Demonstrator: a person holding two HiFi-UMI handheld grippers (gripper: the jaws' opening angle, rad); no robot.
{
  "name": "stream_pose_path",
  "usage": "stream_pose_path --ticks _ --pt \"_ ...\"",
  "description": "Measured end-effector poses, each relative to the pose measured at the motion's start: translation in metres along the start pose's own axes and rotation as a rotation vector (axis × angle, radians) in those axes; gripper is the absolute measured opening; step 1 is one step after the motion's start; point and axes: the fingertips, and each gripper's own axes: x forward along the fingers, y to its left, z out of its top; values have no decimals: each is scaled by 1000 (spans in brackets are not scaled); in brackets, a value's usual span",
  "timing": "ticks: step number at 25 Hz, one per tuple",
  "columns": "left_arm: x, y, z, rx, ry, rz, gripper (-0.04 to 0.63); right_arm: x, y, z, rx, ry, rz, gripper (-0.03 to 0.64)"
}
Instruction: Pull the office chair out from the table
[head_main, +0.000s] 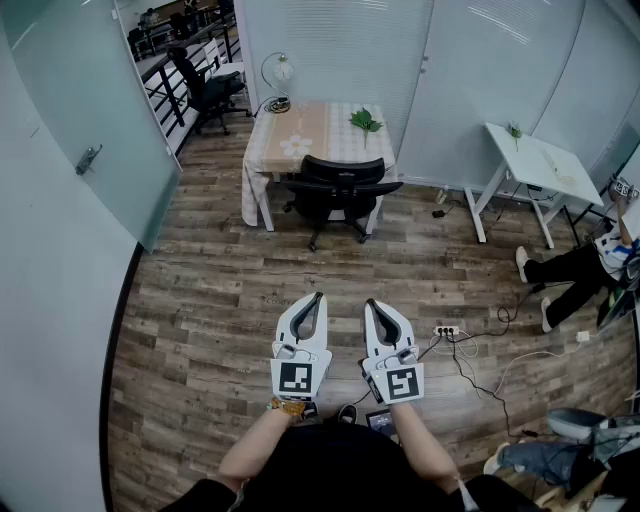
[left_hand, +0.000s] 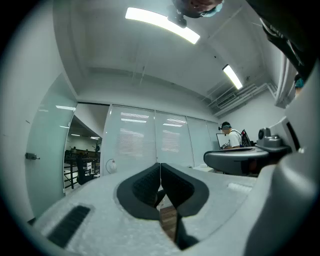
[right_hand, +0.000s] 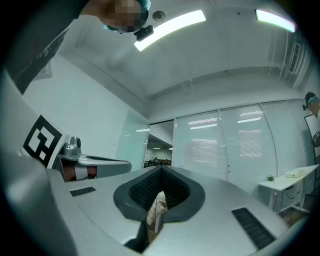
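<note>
A black office chair (head_main: 338, 190) stands pushed in at the near side of a small table (head_main: 300, 135) with a checked cloth, far ahead of me in the head view. My left gripper (head_main: 319, 297) and right gripper (head_main: 371, 302) are held side by side low in the head view, well short of the chair, both shut with nothing between the jaws. In the left gripper view the left gripper (left_hand: 160, 165) has its dark pads pressed together. The right gripper (right_hand: 161, 169) also shows its pads closed, with the table seen only as a sliver behind them.
A glass door with a handle (head_main: 88, 158) is at the left. A white desk (head_main: 540, 165) stands at the right, with a seated person's legs (head_main: 560, 270) beside it. A power strip and cables (head_main: 447, 332) lie on the wood floor. Another black chair (head_main: 205, 88) stands at the back left.
</note>
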Motion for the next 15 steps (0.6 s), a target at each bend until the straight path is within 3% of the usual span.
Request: stream_pose_path --ticks 8,15 --pt "10 38 -5 32 42 -36 17 28 12 -6 -20 13 -26 3" --pt "34 59 -22 73 51 -67 18 54 7 -31 -54 48 19 3"
